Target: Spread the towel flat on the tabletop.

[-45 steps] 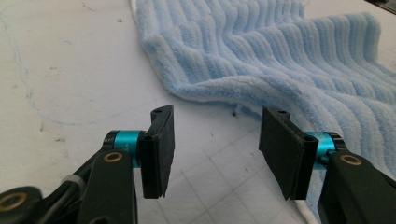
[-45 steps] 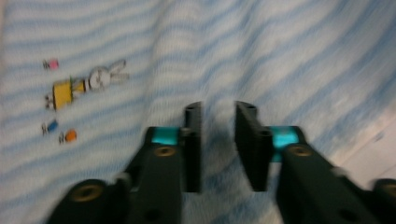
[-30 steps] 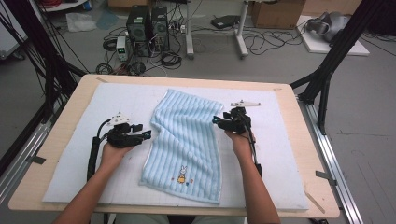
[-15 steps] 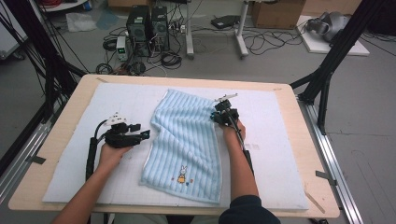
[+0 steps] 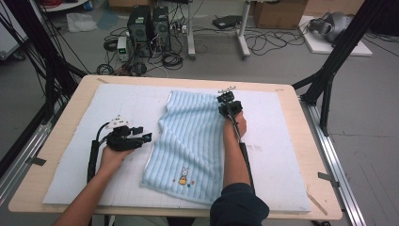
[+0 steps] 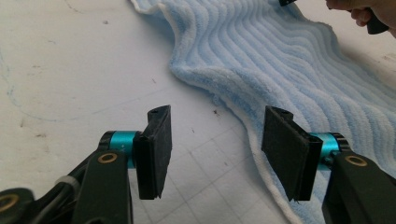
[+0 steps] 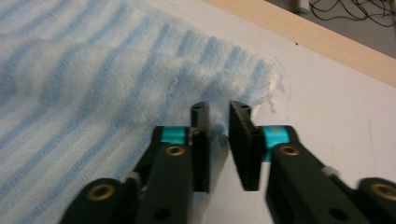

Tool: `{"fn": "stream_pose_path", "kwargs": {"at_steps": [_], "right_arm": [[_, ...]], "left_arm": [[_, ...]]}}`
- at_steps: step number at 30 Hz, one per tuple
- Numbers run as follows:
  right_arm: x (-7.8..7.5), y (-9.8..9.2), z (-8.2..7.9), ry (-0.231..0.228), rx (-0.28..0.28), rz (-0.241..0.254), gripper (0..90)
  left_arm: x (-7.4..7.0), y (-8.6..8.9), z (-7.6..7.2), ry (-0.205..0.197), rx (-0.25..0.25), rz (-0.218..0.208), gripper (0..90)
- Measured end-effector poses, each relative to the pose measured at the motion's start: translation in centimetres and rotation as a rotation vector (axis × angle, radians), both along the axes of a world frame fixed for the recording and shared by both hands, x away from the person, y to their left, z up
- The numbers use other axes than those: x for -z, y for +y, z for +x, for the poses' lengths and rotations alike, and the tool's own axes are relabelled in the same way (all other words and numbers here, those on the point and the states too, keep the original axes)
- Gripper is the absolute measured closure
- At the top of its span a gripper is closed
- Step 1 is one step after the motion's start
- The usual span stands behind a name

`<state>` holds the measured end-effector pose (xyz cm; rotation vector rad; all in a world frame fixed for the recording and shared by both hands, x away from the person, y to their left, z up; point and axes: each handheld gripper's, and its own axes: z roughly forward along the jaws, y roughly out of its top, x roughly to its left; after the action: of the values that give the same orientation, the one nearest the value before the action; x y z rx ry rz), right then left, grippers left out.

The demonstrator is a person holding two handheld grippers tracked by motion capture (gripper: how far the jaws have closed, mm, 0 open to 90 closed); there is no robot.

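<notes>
High view: the towel (image 5: pixel 190 141) lies rumpled on the white mat (image 5: pixel 277 141) of the wooden table (image 5: pixel 313 155). The left gripper (image 5: pixel 146 137) rests low just beside the towel's left edge, forearm coming from the near side. The right gripper (image 5: pixel 226 96) reaches out to the towel's far right corner, arm stretched along its right edge. Beyond the table, cables and computer boxes (image 5: pixel 149 26) crowd the grey floor

Left gripper view: its jaws stand wide apart, nothing between them, the towel (image 6: pixel 289 70) edge just ahead of them

Right gripper view: the jaws stand a narrow gap apart and have just been opening; the towel (image 7: pixel 93 93) corner lies between them, unpinched
</notes>
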<state>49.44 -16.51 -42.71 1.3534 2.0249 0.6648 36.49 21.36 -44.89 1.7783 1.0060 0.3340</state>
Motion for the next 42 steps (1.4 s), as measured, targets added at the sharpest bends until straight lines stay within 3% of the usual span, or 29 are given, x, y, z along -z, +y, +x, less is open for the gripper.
{"fn": "stream_pose_path", "kwargs": {"at_steps": [1, 2, 3, 4, 9, 14, 16, 17, 18, 21, 23, 25, 28, 29, 32, 34, 38, 40, 42], "right_arm": [[-0.2, 0.1, -0.4, -0.013, -0.036, 0.032, 67.7], [-0.2, 0.1, -0.4, -0.013, -0.036, 0.032, 67.7], [-0.5, 0.0, -1.1, -0.022, -0.064, 0.071, 62.9], [-0.5, 0.0, -1.1, -0.022, -0.064, 0.071, 62.9], [-1.3, -1.1, -4.2, -0.033, -0.144, 0.177, 56.5], [-0.5, -2.4, -7.6, 0.042, -0.206, 0.256, 52.8], [-0.2, -2.7, -8.3, 0.051, -0.213, 0.280, 53.4], [0.4, -3.2, -9.7, 0.065, -0.221, 0.309, 56.8], [0.7, -3.3, -10.1, 0.100, -0.227, 0.312, 57.6], [1.5, -3.1, -11.2, 0.126, -0.275, 0.306, 59.5], [1.9, -2.9, -11.7, 0.096, -0.290, 0.270, 63.7], [1.8, -3.1, -11.8, 0.089, -0.306, 0.250, 85.6], [1.7, -3.3, -11.8, 0.057, -0.272, 0.190, 86.6], [1.7, -3.3, -11.8, 0.042, -0.255, 0.154, 86.6], [1.7, -4.0, -11.7, 0.043, -0.216, 0.160, 83.9], [1.6, -4.2, -12.0, 0.025, -0.201, 0.137, 75.0], [1.2, -4.9, -12.4, 0.005, -0.197, 0.186, 63.2], [0.9, -5.2, -12.8, -0.004, -0.199, 0.212, 60.0], [0.7, -5.5, -13.3, -0.002, -0.210, 0.235, 57.8]], "left_arm": [[0.0, 0.0, 0.0, -0.001, 0.003, -0.001, 44.6], [0.0, 0.0, 0.0, -0.001, 0.003, -0.001, 46.4], [0.0, -0.1, 0.0, -0.007, 0.011, 0.003, 49.2], [0.0, -0.1, -0.1, -0.007, 0.023, 0.009, 49.2], [0.0, -0.8, -0.2, -0.022, 0.068, 0.056, 63.1], [0.0, -1.3, -0.2, -0.001, 0.079, 0.078, 69.0], [0.0, -1.3, -0.2, 0.005, 0.082, 0.081, 69.0], [0.0, -1.4, -0.2, 0.005, 0.080, 0.083, 68.8], [0.0, -1.3, -0.1, 0.009, 0.073, 0.081, 68.3], [0.0, -1.1, 0.0, 0.011, 0.051, 0.066, 64.9], [0.0, -1.0, 0.0, 0.011, 0.042, 0.056, 62.7], [0.0, -1.0, 0.0, 0.011, 0.038, 0.052, 61.9], [0.0, -1.0, 0.0, 0.012, 0.047, 0.057, 61.9], [0.0, -1.1, 0.0, 0.011, 0.048, 0.055, 61.9], [0.0, -1.2, -0.1, 0.013, 0.056, 0.060, 62.0], [0.0, -1.3, -0.1, 0.011, 0.055, 0.059, 62.1], [0.0, -1.3, 0.0, 0.010, 0.060, 0.051, 62.2], [0.0, -1.4, 0.1, 0.014, 0.049, 0.018, 62.5], [0.0, -1.8, 0.4, 0.035, 0.065, 0.030, 63.6]]}}
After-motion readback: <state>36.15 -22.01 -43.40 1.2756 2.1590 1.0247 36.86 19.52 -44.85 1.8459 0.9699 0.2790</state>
